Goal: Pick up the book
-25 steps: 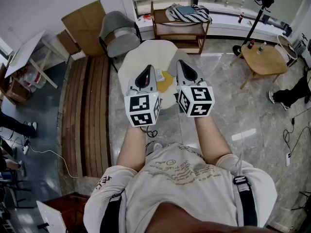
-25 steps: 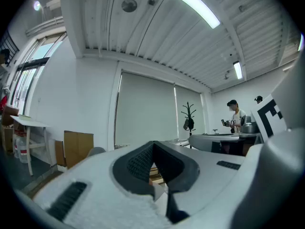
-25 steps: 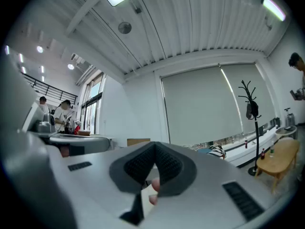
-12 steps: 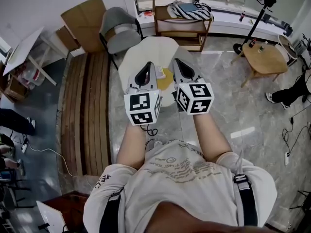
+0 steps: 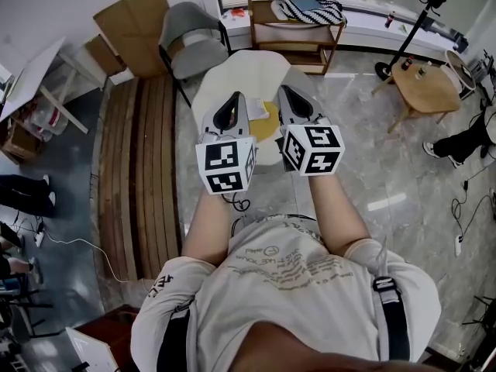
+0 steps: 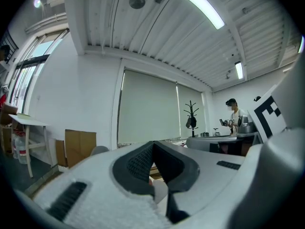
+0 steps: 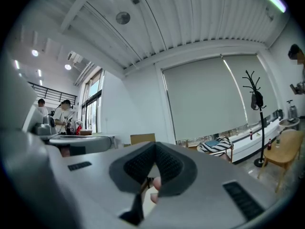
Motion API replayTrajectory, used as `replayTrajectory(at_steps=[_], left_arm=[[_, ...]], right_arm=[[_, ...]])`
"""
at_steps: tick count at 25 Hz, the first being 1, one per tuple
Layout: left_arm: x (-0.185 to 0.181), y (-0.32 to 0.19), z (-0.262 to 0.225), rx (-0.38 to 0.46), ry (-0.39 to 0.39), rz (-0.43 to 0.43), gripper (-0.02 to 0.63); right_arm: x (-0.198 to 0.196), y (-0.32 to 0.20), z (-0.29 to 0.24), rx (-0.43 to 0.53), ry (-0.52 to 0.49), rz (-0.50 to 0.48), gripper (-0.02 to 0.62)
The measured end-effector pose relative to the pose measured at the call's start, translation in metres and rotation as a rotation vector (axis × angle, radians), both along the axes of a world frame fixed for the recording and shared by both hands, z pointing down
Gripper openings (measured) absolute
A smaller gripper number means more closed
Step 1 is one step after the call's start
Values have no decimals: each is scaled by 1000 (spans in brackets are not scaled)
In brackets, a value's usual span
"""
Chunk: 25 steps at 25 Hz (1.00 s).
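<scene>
A yellow book [image 5: 268,127] lies on the round white table [image 5: 232,72], with a white sheet [image 5: 256,111] beside it. The book shows in the gap between my two grippers, partly covered by them. My left gripper [image 5: 235,96] hovers over the table just left of the book, jaws closed to a point and holding nothing. My right gripper [image 5: 284,90] hovers just right of it, also shut and empty. In the left gripper view the pads [image 6: 143,163] meet at the tip. In the right gripper view the pads [image 7: 167,165] meet the same way. Both point level across the room.
A grey chair [image 5: 190,41] stands behind the table, and a wooden shelf [image 5: 291,37] carries a striped cloth [image 5: 306,8]. A slatted wooden bench [image 5: 139,169] runs along the left. A small wooden table [image 5: 422,84] and a tripod [image 5: 403,33] stand at right. A person's legs [image 5: 465,142] show at the far right.
Both grippers have moved a little forward over the white table, side by side. Their jaws have stayed shut.
</scene>
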<state>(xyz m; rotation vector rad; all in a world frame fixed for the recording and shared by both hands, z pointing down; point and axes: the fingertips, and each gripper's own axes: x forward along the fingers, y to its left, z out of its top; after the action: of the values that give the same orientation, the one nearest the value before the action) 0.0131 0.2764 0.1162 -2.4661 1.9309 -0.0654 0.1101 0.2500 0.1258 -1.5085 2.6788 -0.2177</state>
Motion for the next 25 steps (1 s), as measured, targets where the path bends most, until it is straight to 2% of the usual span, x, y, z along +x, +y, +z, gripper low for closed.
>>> replayTrajectory(at_steps=[9, 25], left_arm=[[-22, -5, 2, -3, 3, 12, 14], [-45, -57, 12, -1, -33, -16, 14]], right_arm=[[-17, -7, 0, 7, -1, 33, 26], [-51, -61, 9, 27, 5, -6, 26]])
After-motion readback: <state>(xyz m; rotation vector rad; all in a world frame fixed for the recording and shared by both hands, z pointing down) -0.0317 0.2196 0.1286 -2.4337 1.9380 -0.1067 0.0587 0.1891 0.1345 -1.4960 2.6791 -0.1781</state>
